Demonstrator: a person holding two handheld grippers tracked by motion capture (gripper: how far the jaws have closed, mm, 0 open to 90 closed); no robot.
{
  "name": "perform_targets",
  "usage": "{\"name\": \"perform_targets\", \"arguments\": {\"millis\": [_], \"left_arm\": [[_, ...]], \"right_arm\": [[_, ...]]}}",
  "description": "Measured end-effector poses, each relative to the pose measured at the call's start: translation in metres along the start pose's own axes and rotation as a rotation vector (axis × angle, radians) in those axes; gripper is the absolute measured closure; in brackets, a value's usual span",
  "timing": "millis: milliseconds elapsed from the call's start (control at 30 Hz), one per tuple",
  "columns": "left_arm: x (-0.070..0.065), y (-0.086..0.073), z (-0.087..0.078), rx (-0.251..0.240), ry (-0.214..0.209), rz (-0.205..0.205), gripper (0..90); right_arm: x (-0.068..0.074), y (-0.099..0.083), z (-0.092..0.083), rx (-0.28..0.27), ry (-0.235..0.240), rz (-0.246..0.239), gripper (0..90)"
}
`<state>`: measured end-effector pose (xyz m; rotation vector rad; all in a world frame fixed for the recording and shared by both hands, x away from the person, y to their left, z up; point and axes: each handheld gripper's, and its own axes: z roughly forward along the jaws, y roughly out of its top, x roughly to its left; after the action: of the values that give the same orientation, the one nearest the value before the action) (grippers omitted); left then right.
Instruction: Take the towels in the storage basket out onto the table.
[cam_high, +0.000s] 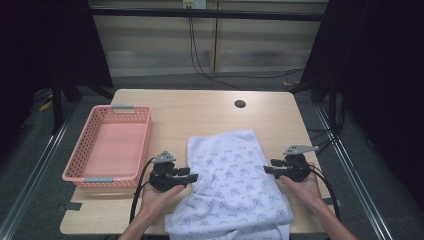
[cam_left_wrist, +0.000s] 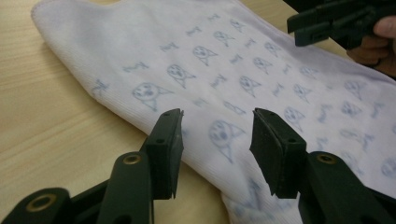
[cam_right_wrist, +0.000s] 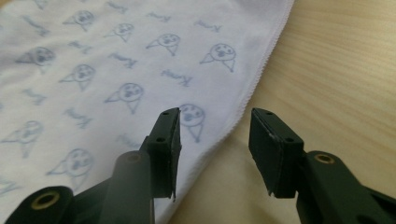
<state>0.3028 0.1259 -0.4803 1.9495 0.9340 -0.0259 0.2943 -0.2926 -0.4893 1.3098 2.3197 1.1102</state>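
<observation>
A white cloth (cam_high: 230, 185) printed with small blue faces lies spread on the wooden table (cam_high: 200, 112), its near end hanging over the front edge. My left gripper (cam_high: 194, 177) sits at the cloth's left edge, pointing right, jaws open with nothing between them. In the left gripper view the cloth (cam_left_wrist: 224, 70) lies just past that gripper (cam_left_wrist: 217, 135), and the other gripper (cam_left_wrist: 327, 21) shows at the top right. My right gripper (cam_high: 267, 166) is at the cloth's right edge, pointing left, also open. In the right gripper view the cloth's hemmed edge (cam_right_wrist: 243, 105) runs beyond that gripper (cam_right_wrist: 215, 135).
A pink plastic basket (cam_high: 137, 145) with grey handles stands empty on the table's left side. A round cable hole (cam_high: 240, 104) sits near the far edge. Bare wood lies beyond the cloth. Dark curtains and cables surround the table.
</observation>
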Motion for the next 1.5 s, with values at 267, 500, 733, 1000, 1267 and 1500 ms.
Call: {"name": "perform_targets", "arguments": {"millis": [267, 500, 733, 1000, 1267, 1500], "left_arm": [[0.011, 0.007, 0.019, 0.013, 0.054, -0.025, 45.1], [0.017, 0.005, 0.028, 0.064, 0.082, -0.031, 41.1], [0.019, 0.013, 0.046, 0.069, 0.084, -0.009, 40.8], [0.000, 0.020, 0.035, -0.001, -0.001, 0.089, 86.6], [-0.046, 0.030, 0.041, 0.016, -0.075, 0.288, 81.3], [-0.047, 0.021, 0.054, 0.089, -0.142, 0.269, 57.3]], "right_arm": [[0.001, -0.001, 0.010, 0.056, 0.070, -0.001, 88.4], [0.010, -0.018, -0.016, 0.072, 0.095, -0.012, 88.9], [0.011, -0.040, -0.042, 0.068, 0.088, 0.017, 74.6], [0.007, -0.031, -0.040, 0.009, 0.083, 0.035, 65.6], [0.012, -0.032, -0.037, 0.026, 0.101, 0.022, 64.7], [0.012, -0.030, -0.035, 0.005, 0.117, 0.018, 62.3]]}}
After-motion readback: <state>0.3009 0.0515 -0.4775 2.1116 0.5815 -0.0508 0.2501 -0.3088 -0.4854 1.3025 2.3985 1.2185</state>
